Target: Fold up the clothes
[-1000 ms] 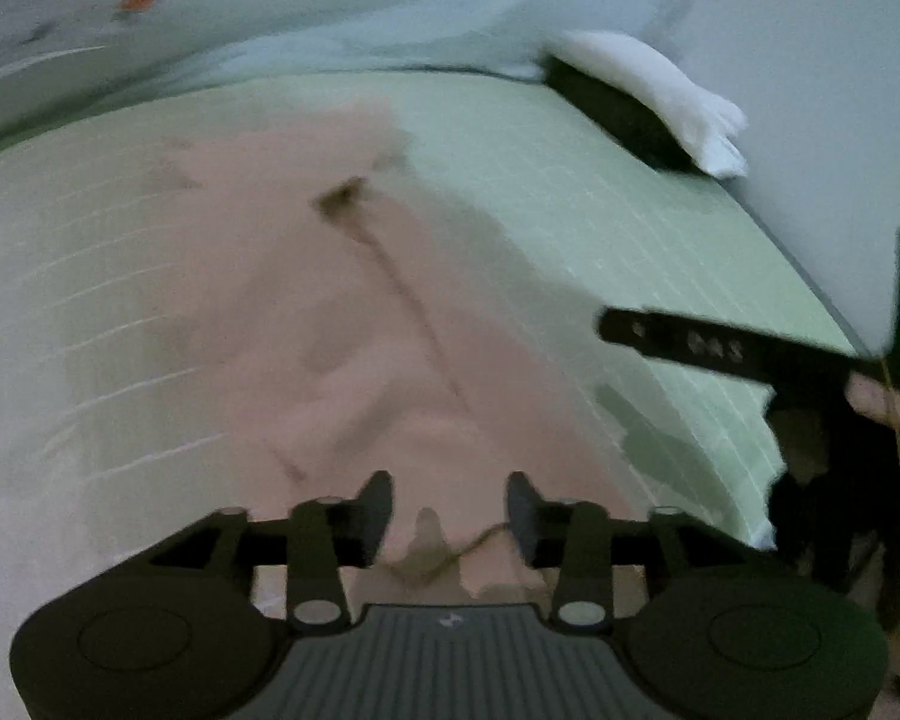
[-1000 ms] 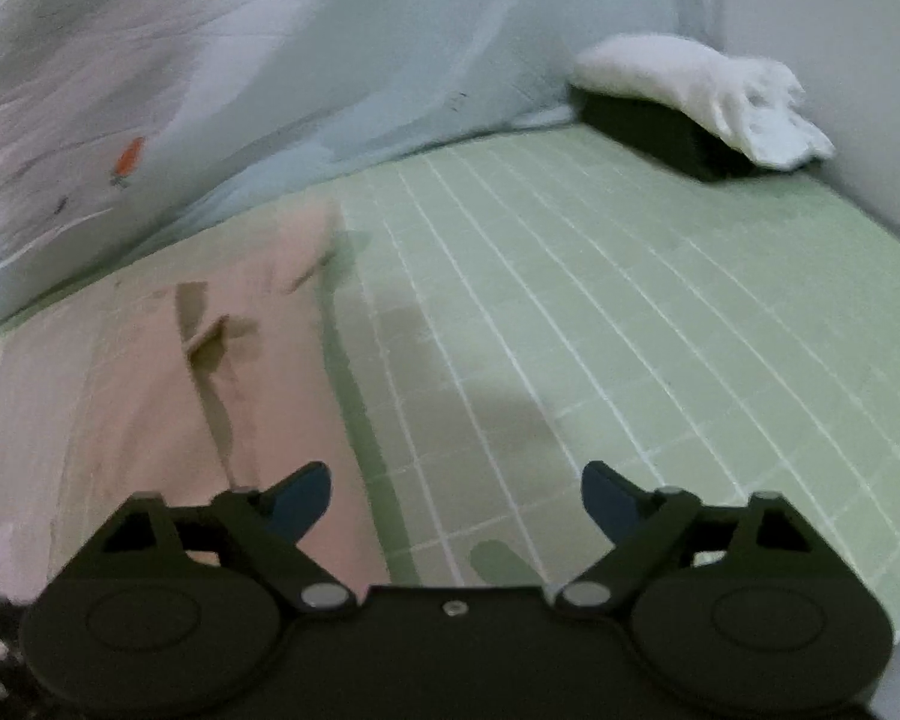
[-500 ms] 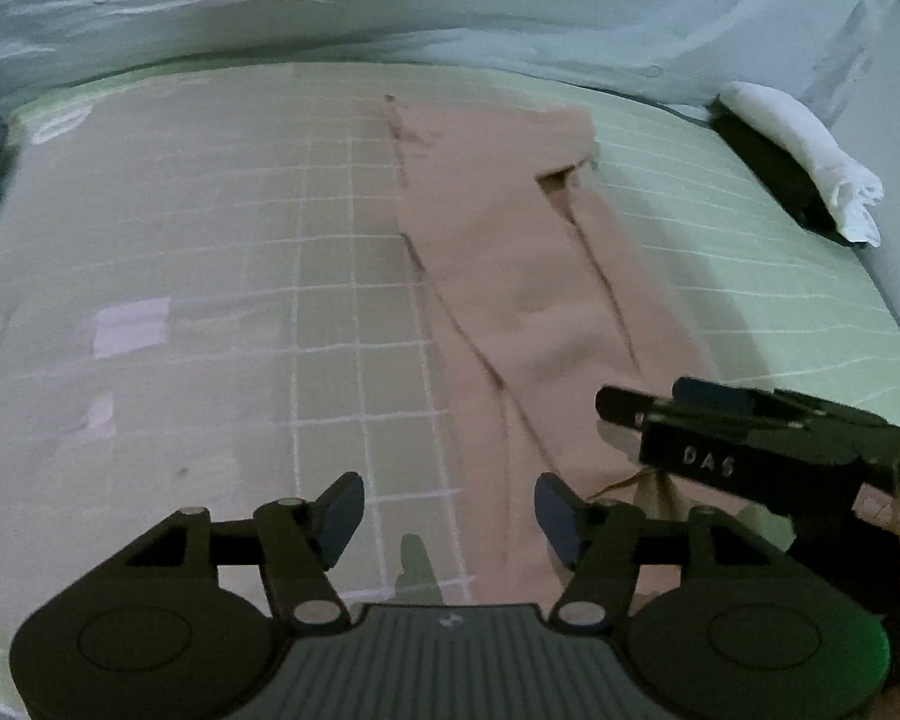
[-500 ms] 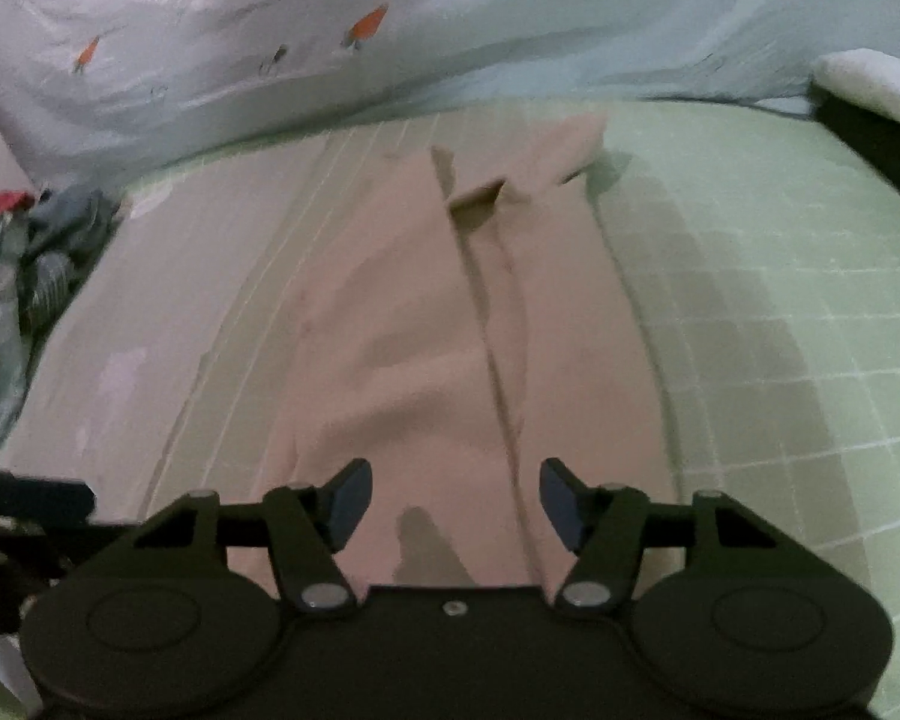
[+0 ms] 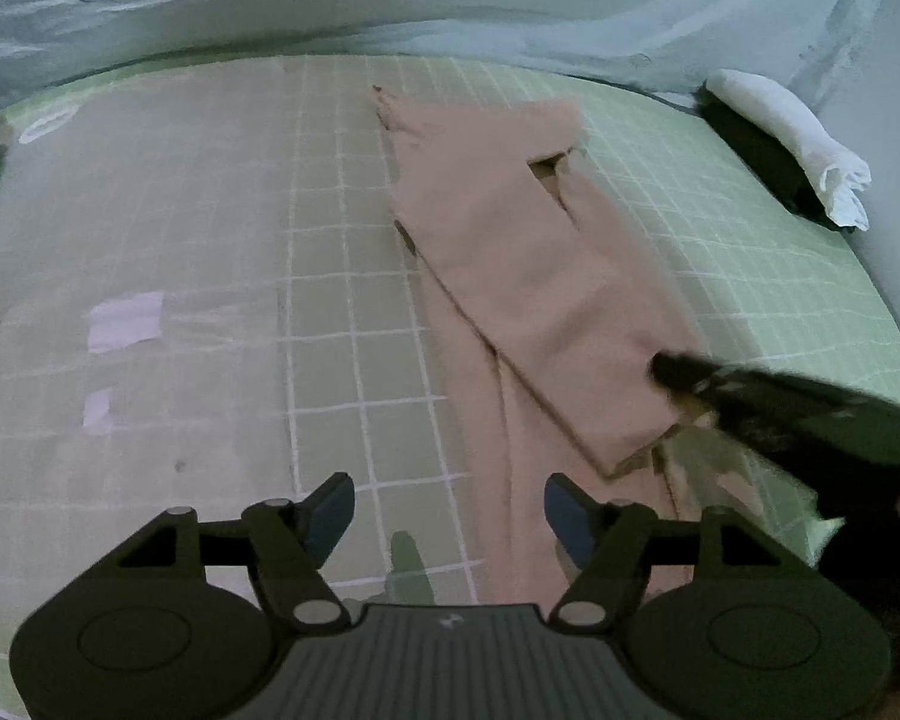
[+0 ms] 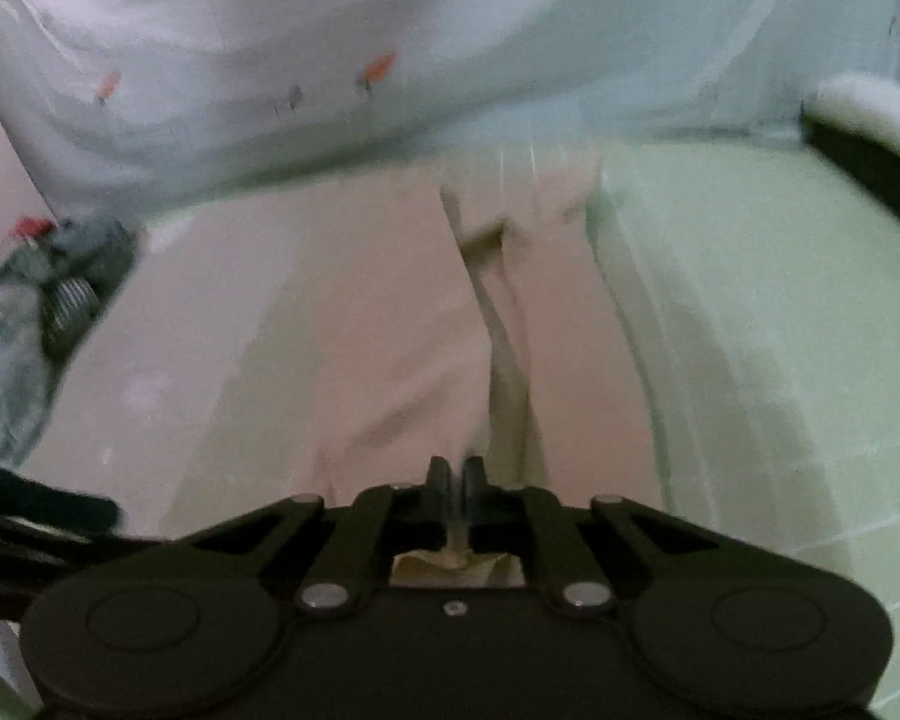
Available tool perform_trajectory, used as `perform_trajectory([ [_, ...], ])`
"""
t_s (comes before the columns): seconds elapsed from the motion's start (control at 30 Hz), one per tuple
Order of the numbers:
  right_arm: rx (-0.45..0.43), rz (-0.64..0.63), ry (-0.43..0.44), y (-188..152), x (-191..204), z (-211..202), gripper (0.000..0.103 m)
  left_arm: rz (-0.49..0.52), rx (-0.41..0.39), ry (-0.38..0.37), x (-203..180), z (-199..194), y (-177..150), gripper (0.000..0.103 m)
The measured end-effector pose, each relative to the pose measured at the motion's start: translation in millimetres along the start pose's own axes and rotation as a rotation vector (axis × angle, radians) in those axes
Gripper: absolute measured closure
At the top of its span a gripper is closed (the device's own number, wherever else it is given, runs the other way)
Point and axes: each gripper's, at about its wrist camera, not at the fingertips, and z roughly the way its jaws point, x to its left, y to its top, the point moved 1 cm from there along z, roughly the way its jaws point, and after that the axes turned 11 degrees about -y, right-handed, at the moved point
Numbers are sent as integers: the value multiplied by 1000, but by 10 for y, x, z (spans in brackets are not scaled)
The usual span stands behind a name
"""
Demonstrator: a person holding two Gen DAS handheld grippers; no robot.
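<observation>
right gripper (image 6: 456,471) pinching pink trousers (image 5: 540,276); left gripper (image 5: 447,510) spread

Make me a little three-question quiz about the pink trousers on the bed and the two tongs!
1. True or false: the left tongs are clamped on the pink trousers.
2. What do the right tongs hold?
A. the white towel
B. the pink trousers
C. nothing
3. Fill in: the white towel lies on a ____ thing at the bed's far corner.

Key
1. False: they are open and hold nothing, over the green checked sheet.
2. B: they are shut with pink cloth pinched between them.
3. black
</observation>
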Motion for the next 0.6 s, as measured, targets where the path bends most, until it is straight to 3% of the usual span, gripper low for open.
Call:
perform_trajectory([
  [0.13, -53, 26, -12, 23, -128, -321, 98, -5, 17, -12, -36, 94, -1, 32],
  [0.2, -11, 59, -36, -76, -243, -325, 98, 1, 40, -22, -68, 171, -18, 32],
  [0.33, 154, 138, -101, -346, -478, -111, 98, 7, 90, -33, -151, 326, -79, 32],
  [0.43, 175, 138, -124, -392, -536, -99, 96, 19, 120, -20, -213, 409, -128, 32],
  [0.47, 176, 135, -130, -397, -549, -104, 92, 21, 130, -17, -224, 432, -150, 32],
  [0.57, 178, 128, -147, -415, -588, -118, 64, 14, 154, -12, -246, 487, -218, 32],
  [0.6, 179, 125, -152, -421, -602, -123, 62, 6, 158, -11, -245, 497, -237, 32],
])
